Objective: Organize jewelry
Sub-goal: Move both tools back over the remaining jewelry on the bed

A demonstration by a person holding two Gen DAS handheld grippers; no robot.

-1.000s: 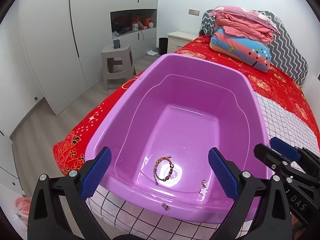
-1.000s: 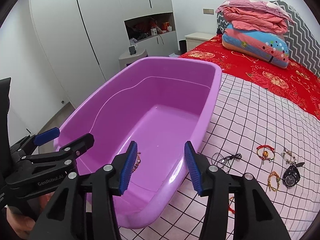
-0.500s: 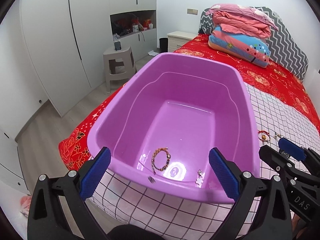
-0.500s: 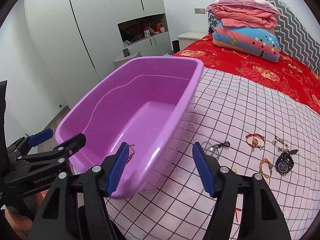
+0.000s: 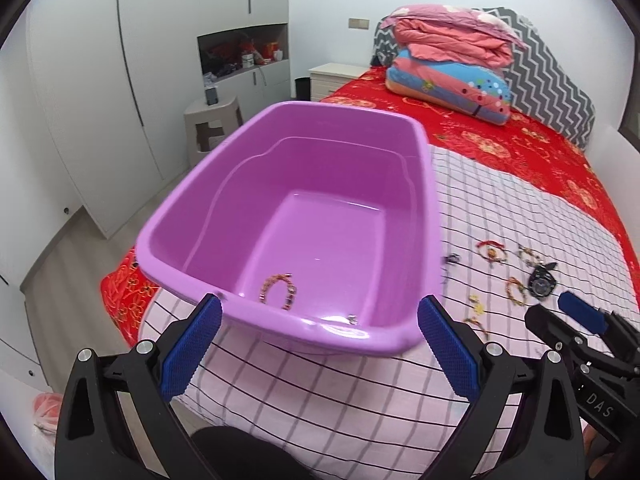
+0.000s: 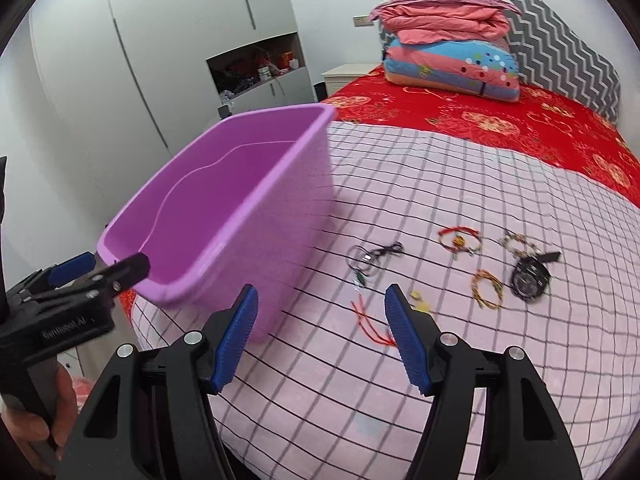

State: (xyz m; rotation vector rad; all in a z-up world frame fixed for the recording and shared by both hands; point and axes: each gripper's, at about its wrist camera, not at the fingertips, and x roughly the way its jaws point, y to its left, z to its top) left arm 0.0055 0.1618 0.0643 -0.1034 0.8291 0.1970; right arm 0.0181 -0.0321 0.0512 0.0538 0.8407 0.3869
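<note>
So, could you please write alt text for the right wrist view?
The open right claw hovers over a checked bedcover, with a red cord between its fingertips. Bracelets and a black watch lie beyond it; a purple tub stands to the left.

Both claws are chunky black plastic frames with silver screw heads and ribbed blue pads (image 6: 236, 338). The left claw (image 6: 98, 267) has "GenRobot.AI" printed in white, the right claw (image 5: 560, 312) shows "DAS".
</note>
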